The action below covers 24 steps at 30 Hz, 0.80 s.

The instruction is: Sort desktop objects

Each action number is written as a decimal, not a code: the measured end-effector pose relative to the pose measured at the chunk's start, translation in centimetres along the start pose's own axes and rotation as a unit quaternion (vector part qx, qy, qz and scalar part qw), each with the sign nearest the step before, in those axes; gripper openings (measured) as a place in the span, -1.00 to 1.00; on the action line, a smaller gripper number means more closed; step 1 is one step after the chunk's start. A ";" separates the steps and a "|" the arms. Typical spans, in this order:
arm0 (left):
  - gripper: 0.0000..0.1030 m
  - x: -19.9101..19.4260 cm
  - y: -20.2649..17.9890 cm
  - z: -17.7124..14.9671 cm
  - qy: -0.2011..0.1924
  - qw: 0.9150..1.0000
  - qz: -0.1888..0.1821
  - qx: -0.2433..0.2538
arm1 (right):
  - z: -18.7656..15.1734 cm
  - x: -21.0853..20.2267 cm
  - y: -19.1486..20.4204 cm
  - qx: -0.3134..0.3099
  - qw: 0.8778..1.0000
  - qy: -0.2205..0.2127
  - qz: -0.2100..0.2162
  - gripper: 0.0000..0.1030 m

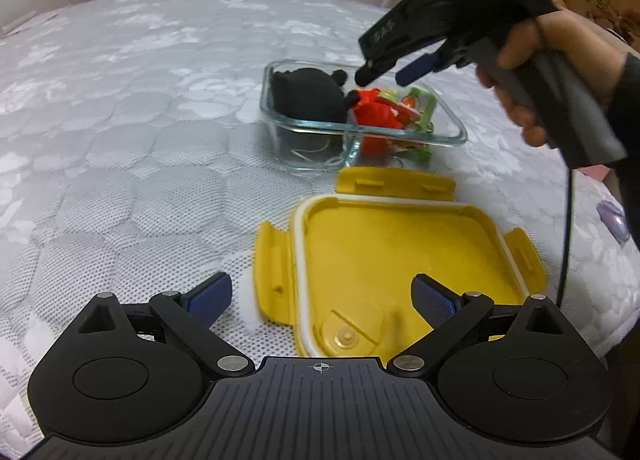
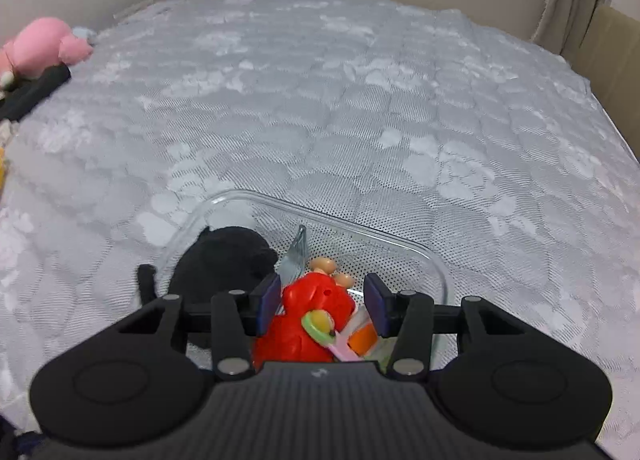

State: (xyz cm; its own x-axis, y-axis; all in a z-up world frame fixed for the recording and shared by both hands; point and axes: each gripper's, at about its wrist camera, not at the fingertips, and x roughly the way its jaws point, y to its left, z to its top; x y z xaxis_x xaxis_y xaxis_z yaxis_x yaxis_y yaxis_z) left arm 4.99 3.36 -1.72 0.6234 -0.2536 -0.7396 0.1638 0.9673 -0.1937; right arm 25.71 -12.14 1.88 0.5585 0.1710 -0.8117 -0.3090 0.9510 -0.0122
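Observation:
A clear glass container (image 1: 448, 131) sits on the white quilted bed. It holds a black plush toy (image 1: 308, 93), a red toy (image 1: 376, 111) and a green-and-pink plastic toy (image 1: 416, 107). A yellow lid (image 1: 400, 256) lies upside down in front of it. My left gripper (image 1: 324, 296) is open and empty, low over the lid's near edge. My right gripper (image 1: 390, 73) is open and empty, hovering above the container. In the right wrist view the gripper (image 2: 322, 300) hangs over the red toy (image 2: 312, 316), with the black plush (image 2: 224, 260) to its left inside the glass container (image 2: 436, 264).
A pink plush (image 2: 44, 43) and dark items lie at the bed's far left edge. A purple object (image 1: 612, 219) lies at the bed's right edge. A cable (image 1: 568, 227) hangs from the right gripper. A wall and curtains stand behind the bed.

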 end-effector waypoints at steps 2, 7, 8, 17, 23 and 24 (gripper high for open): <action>0.92 0.0 0.5 0.0 0.001 1.000 0.005 -0.006 | 0.0 1.1 0.2 0.001 1.000 0.014 -0.004 -0.07; 0.92 0.3 1.6 0.0 0.004 1.000 0.008 -0.023 | -1.0 1.0 0.1 -0.021 1.000 0.003 0.012 -0.09; 0.92 0.5 1.6 0.1 0.004 1.000 0.008 -0.026 | -1.3 0.7 -0.2 -0.022 0.999 0.006 0.024 -0.09; 0.92 1.0 1.1 0.1 0.010 1.000 0.006 -0.016 | -0.6 -4.5 -2.4 -0.020 0.998 -0.035 0.043 -0.08; 0.92 1.2 1.0 0.1 0.011 1.000 0.002 -0.021 | -2.2 -4.1 -1.9 -0.045 0.998 -0.037 -0.025 -0.35; 0.92 1.2 0.9 0.0 0.011 1.000 0.001 -0.018 | -2.3 -3.6 -1.9 -0.041 0.998 -0.037 -0.026 -0.35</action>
State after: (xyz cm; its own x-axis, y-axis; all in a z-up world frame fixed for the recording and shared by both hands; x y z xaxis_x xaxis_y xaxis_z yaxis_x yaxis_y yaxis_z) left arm 5.89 3.92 -2.73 0.6061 -0.2525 -0.7542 0.1342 0.9671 -0.2159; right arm 22.53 -15.14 3.44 0.6295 0.1429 -0.7637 -0.3380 0.9354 -0.1036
